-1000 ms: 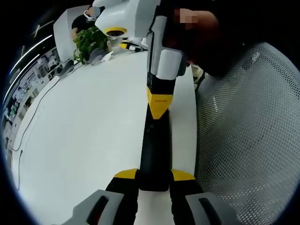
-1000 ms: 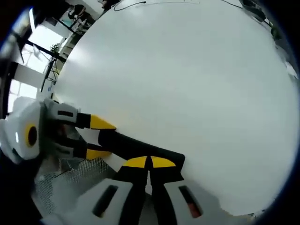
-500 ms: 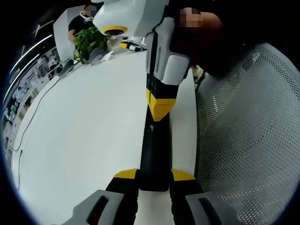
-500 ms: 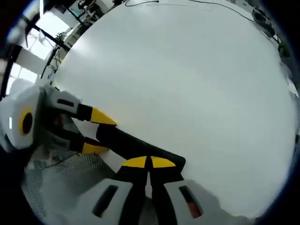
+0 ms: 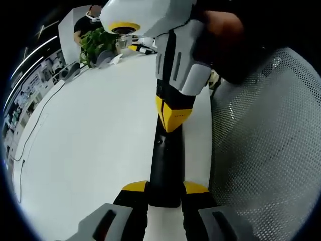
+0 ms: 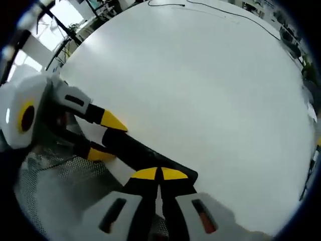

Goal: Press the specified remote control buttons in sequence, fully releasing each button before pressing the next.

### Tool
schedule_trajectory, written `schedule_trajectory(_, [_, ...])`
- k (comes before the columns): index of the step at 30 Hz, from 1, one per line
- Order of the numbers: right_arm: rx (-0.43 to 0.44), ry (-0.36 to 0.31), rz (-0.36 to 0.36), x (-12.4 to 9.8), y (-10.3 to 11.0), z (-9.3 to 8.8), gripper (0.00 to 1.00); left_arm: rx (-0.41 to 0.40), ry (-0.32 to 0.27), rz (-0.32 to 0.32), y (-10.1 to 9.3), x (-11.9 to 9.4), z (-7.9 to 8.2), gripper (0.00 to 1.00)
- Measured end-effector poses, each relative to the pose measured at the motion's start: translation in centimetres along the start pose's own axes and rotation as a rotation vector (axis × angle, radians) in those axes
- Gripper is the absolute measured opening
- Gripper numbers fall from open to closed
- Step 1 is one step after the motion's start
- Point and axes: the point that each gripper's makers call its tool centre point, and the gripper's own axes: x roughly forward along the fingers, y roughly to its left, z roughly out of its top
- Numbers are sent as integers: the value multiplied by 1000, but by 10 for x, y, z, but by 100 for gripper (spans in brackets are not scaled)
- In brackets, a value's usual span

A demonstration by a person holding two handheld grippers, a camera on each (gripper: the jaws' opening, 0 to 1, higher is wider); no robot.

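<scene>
A long black remote control [image 5: 165, 165] lies on the white table [image 5: 90, 140], near its right edge. My left gripper [image 5: 165, 188] is shut on the remote's near end, a yellow tip on each side. My right gripper [image 5: 173, 119] comes down from above, shut, its joined yellow tips against the remote's top face toward the far end. In the right gripper view my right gripper [image 6: 160, 174] has its tips pressed together over the remote [image 6: 135, 153], and the left gripper [image 6: 105, 138] clamps the other end at the left.
A grey mesh chair [image 5: 261, 150] stands right beside the table edge, also at the lower left [image 6: 55, 175]. A potted plant [image 5: 93, 45] and small items sit at the far end, where a person [image 5: 88, 20] is. A thin cable [image 5: 35, 130] runs along the left.
The right gripper has come a little nearer to the left gripper along the remote and looms larger. The left gripper and the remote have stayed put.
</scene>
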Motion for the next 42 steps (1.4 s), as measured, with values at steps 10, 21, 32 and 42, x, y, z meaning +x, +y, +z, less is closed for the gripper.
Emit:
schedule_trajectory(10, [136, -8, 24, -4, -5, 2, 0, 9, 5, 2, -1, 1, 1, 24])
schedule_trajectory(21, [138, -75, 64, -6, 3, 14, 0, 12, -1, -3, -4, 4, 7, 24])
schedule_trajectory(32, [82, -46, 71, 2, 11, 12, 0, 22, -5, -7, -6, 5, 8, 24])
schedule_trajectory(42, [82, -27, 68, 4, 10, 9, 0, 34, -4, -14, -6, 5, 8, 24])
